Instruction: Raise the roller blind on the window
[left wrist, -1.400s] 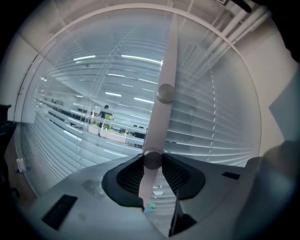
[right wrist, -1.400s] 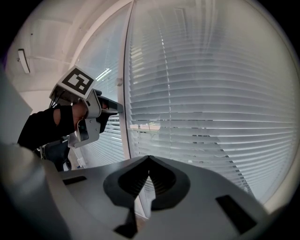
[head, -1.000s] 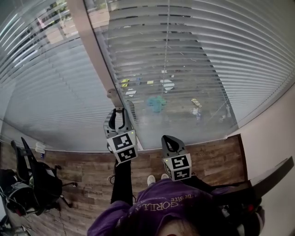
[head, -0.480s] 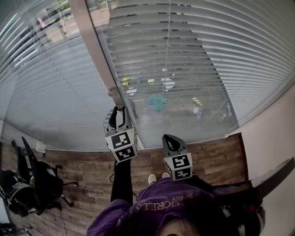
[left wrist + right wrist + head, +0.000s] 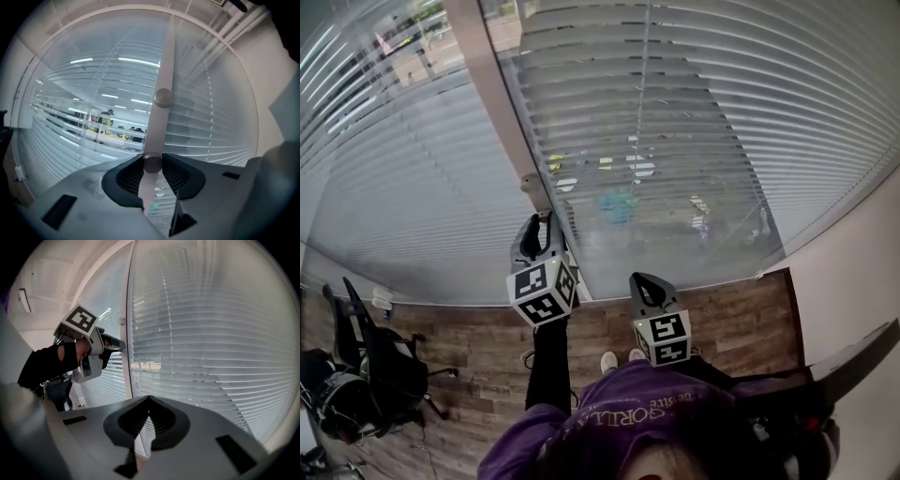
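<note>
Two tools we hold: left tool [image 5: 540, 223] squeezes a knob [image 5: 152, 164] on the window post [image 5: 164, 56], right tool [image 5: 149, 401] is closed, empty.

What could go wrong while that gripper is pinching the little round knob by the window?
1. The left gripper grips the round knob only with its jaw tips, so it might slip off if twisted.
2. The knob sits on a thin frame post right beside the glass; a slip could bump the jaws into it.
3. The right gripper is shut, empty and held back, so it probably can't steady anything quickly.
</note>
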